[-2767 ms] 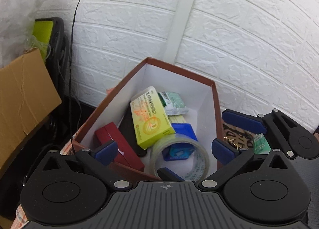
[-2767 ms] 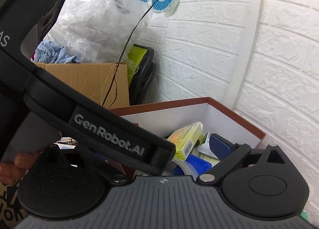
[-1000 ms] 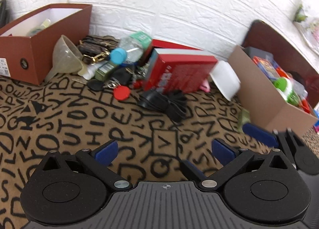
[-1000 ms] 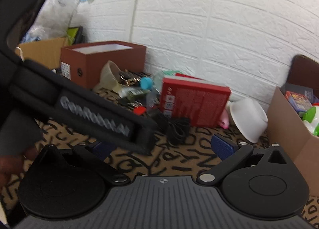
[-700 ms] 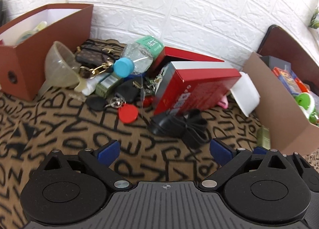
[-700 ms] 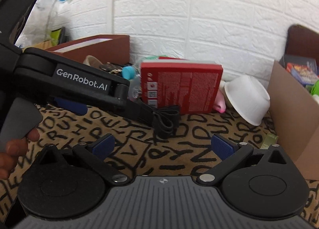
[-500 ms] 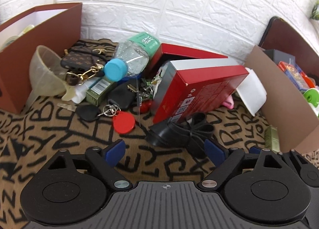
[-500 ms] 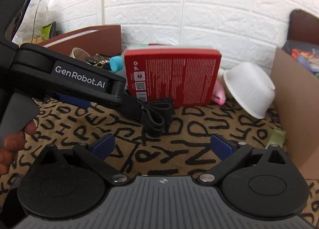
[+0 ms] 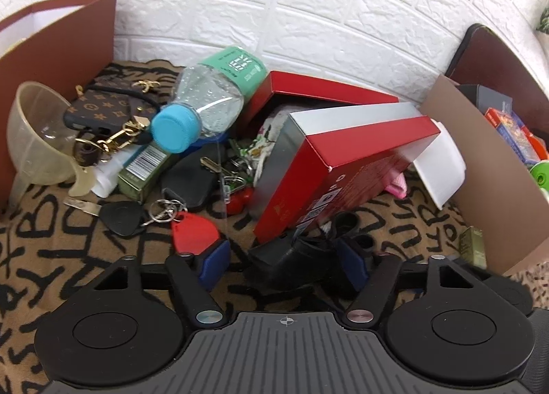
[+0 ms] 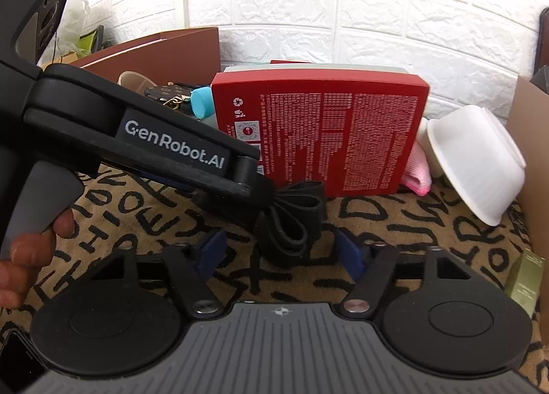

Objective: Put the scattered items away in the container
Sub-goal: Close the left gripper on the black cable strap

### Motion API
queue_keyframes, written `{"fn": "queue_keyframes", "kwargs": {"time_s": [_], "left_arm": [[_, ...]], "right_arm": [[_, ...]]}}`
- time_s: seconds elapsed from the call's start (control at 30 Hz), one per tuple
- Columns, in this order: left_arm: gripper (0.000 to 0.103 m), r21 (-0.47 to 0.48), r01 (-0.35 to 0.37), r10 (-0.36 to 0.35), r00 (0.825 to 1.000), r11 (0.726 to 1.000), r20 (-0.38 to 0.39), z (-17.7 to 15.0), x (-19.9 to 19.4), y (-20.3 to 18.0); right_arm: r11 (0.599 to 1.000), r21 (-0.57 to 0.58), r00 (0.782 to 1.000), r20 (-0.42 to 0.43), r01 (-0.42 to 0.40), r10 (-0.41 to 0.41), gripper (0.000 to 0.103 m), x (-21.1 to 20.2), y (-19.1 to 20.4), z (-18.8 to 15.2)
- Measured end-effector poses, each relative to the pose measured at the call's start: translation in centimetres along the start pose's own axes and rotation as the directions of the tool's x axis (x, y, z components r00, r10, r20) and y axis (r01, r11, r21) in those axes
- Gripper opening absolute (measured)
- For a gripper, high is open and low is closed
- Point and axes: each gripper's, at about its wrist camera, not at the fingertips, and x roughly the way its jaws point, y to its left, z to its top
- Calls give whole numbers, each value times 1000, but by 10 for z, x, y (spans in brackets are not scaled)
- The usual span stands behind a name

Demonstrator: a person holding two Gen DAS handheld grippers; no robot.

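left gripper (image 9: pixel 284 265) jaws astride black strap (image 9: pixel 291 262) — unclosed

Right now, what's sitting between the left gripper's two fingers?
The black folded strap lies between the open left gripper fingers, in front of the red box, not yet clamped. The left wrist view shows it.

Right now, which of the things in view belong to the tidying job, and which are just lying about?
Part of the job:
- black strap bundle, between the open jaws of the left gripper
- brown container box
- water bottle
- red key tag
- funnel

Just lying about:
- cardboard box on the right, already holding things
- patterned cloth
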Motion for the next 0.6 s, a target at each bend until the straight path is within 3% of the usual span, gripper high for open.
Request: {"fn": "queue_keyframes", "kwargs": {"time_s": [0.13, 0.23, 0.6], "left_arm": [[65, -20, 18, -18, 1000, 1000, -4, -3, -2, 0], [59, -26, 12, -12, 1000, 1000, -6, -7, -8, 0], [59, -73, -6, 3, 999, 997, -35, -57, -67, 4]], "right_arm": [[1000, -6, 1000, 0, 17, -17, 43, -2, 0, 0], [999, 39, 1000, -3, -9, 9, 36, -10, -6, 0], [997, -14, 996, -36, -79, 79, 31, -61, 22, -23]]}}
